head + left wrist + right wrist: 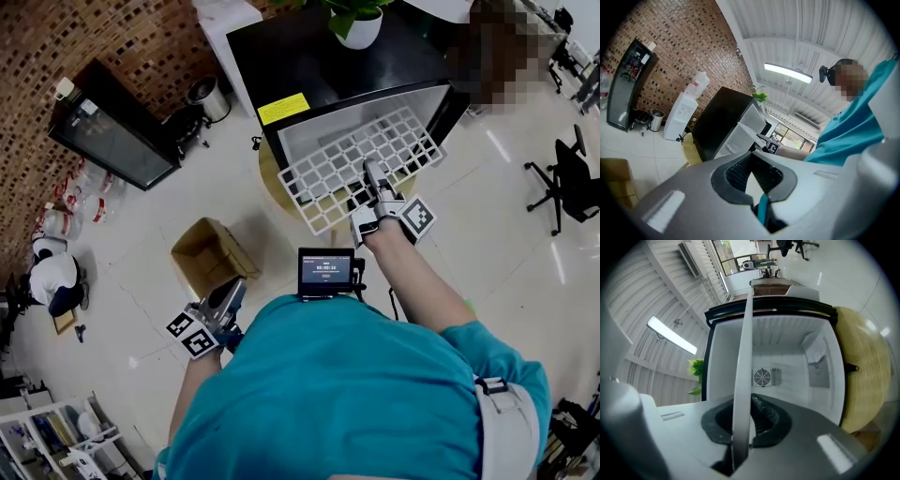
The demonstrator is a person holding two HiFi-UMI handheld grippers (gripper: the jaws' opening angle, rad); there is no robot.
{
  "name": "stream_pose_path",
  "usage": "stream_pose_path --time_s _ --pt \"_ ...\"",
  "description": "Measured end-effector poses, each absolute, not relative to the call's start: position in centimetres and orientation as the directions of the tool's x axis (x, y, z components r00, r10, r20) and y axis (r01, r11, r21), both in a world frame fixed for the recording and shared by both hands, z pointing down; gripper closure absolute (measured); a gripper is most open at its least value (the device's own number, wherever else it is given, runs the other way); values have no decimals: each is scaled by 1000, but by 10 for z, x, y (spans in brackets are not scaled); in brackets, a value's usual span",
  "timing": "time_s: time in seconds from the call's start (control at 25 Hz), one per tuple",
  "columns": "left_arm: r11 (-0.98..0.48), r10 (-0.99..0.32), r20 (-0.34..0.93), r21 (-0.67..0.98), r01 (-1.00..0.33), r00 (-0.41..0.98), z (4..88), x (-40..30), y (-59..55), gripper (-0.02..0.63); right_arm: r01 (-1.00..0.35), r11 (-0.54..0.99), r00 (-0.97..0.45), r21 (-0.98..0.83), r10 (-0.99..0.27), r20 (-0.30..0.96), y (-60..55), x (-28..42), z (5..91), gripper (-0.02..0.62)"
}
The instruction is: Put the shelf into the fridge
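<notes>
The right gripper (746, 404) is clamped on the near edge of the white wire-grid shelf (349, 167), with both jaws pressed against the thin panel; the shelf is held out in front of the small black fridge (309, 56), its far edge at the mouth of the fridge's open white interior; the left gripper (225, 298) hangs well back from the fridge, its jaws closed together on nothing; an open brown cardboard box (208, 253) sits on the floor between it and the fridge; a green potted plant (356, 23) stands on the fridge top.
</notes>
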State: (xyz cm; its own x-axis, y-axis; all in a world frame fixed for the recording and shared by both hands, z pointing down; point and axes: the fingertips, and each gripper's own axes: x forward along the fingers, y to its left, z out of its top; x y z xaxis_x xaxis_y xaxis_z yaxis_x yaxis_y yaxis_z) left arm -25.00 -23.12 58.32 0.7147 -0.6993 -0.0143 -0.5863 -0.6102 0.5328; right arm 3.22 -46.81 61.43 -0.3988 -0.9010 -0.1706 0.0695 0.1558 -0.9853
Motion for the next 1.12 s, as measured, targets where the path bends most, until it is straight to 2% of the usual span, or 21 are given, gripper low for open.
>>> stream_pose_path --time_s 0.12,0.2,0.64,0.84,1.12 --pt "-609 -700 -15 534 -586 714 584 -250 -230 607 56 148 -492 -987 -857 -156 -458 12 619 568" --pt "-608 -701 -15 535 -586 713 583 -250 -230 608 62 144 -499 -988 -853 -156 -459 13 618 569" --pt "-616 -690 -13 537 -577 724 577 -249 -229 607 149 189 -335 -971 -914 -230 -478 53 596 571" --pt "-619 -687 -11 534 -576 727 575 -247 -228 608 96 215 -274 -972 -933 -233 -475 69 592 571" --pt "-617 -677 11 536 -576 736 586 -246 -228 608 87 206 -219 -975 -951 -220 -478 66 599 572"
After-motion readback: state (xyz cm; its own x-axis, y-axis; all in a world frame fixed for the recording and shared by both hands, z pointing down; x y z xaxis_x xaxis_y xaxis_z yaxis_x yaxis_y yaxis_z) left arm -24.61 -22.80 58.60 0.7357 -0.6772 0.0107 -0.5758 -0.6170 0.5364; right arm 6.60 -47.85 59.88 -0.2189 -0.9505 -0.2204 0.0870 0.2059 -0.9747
